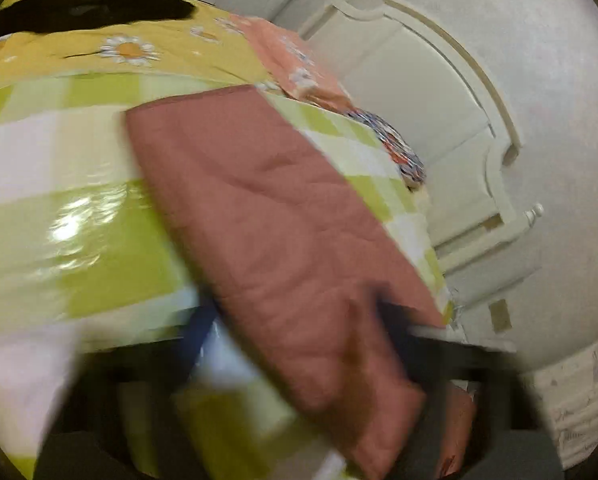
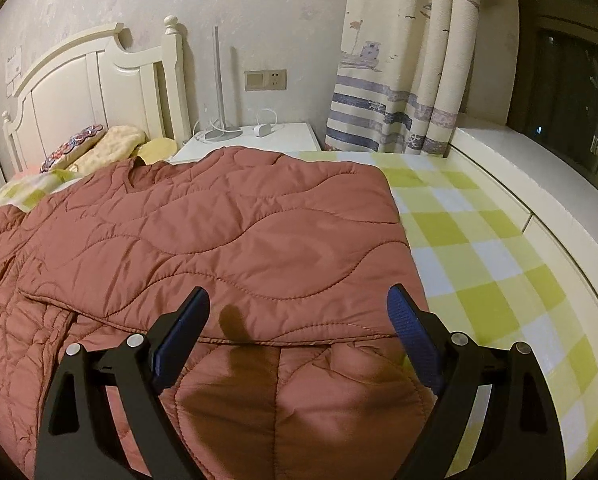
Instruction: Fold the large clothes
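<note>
**Quilted jacket on bed, fold in progress**

Rust-pink quilted jacket [image 2: 227, 240] lies spread on the bed [image 2: 479, 240] over a green-and-white check sheet; its right part is already laid over the body, with a straight edge running near to far; hem near, collar far toward the headboard [image 2: 87, 80].

Right tongs [image 2: 299, 320] stand wide apart above the near hem, nothing between them.

Left tongs [image 1: 399, 360]: view heavily blurred; a strip of jacket fabric runs down past the dark fingers; jaws judged together, but a grip on the cloth cannot be confirmed.

Judgement: mid-fold, one side done; next move calls for a firm hold on the remaining loose part at left, then carrying it across flat.
</note>
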The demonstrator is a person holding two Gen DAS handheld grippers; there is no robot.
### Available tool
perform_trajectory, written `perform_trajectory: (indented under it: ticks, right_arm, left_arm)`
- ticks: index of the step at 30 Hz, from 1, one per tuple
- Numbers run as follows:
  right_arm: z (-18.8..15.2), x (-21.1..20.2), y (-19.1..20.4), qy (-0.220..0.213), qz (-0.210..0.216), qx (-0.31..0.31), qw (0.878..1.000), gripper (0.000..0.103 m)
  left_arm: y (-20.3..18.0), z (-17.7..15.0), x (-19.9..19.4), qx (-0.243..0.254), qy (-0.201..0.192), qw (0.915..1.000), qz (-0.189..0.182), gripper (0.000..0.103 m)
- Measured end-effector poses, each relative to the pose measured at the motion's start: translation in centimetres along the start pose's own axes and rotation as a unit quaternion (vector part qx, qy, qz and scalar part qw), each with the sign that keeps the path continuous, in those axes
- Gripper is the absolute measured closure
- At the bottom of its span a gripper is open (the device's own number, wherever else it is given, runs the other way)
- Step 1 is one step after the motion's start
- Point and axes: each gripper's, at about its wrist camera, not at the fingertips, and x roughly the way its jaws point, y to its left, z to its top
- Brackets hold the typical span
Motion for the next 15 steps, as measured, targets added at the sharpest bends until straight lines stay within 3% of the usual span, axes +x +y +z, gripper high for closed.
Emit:
perform_trajectory:
  ticks: [1,3,5,7,10,11,12,14,15]
  right_arm:
    - [0.0,0.0,-0.1,-0.002,0.001,0.003,1.000,0.018]
    - [0.0,0.0,-0.4,-0.004,0.003,0.009,1.000,0.018]
    - [0.0,0.0,-0.6,-0.004,0.004,0.015,1.000,0.018]
    - [0.0,0.0,-0.9,-0.004,0.006,0.023,1.000,0.018]
    - [-0.1,-0.1,-1.1,-0.003,0.008,0.029,1.000,0.018]
    - [-0.1,-0.1,-1.1,-0.003,0.008,0.030,0.999,0.018]
    - [-0.1,-0.1,-1.1,-0.003,0.008,0.032,0.999,0.018]
    - [-0.1,-0.1,-1.2,-0.002,0.009,0.037,0.999,0.018]
    - [-0.2,-0.1,-1.4,-0.002,0.010,0.040,0.999,0.018]
  left_arm:
    - [-0.9,0.0,0.0,0.002,0.012,0.9999,-0.010,0.091]
    - [-4.0,-1.2,-2.2,0.043,-0.026,0.9983,-0.031,0.093]
    - [-9.1,-4.3,-5.3,0.117,-0.054,0.9878,-0.087,0.093]
    - [-13.5,-7.3,-7.2,0.173,-0.055,0.9740,-0.135,0.093]
    - [-21.0,-15.1,-9.7,0.274,-0.029,0.9352,-0.223,0.092]
    - [-22.9,-17.9,-10.1,0.307,-0.014,0.9193,-0.246,0.091]
    - [-25.1,-21.5,-10.5,0.349,0.008,0.8982,-0.268,0.084]
    - [-27.9,-28.5,-10.1,0.432,0.051,0.8559,-0.280,0.047]
    - [-28.4,-31.9,-9.9,0.464,0.061,0.8404,-0.273,0.020]
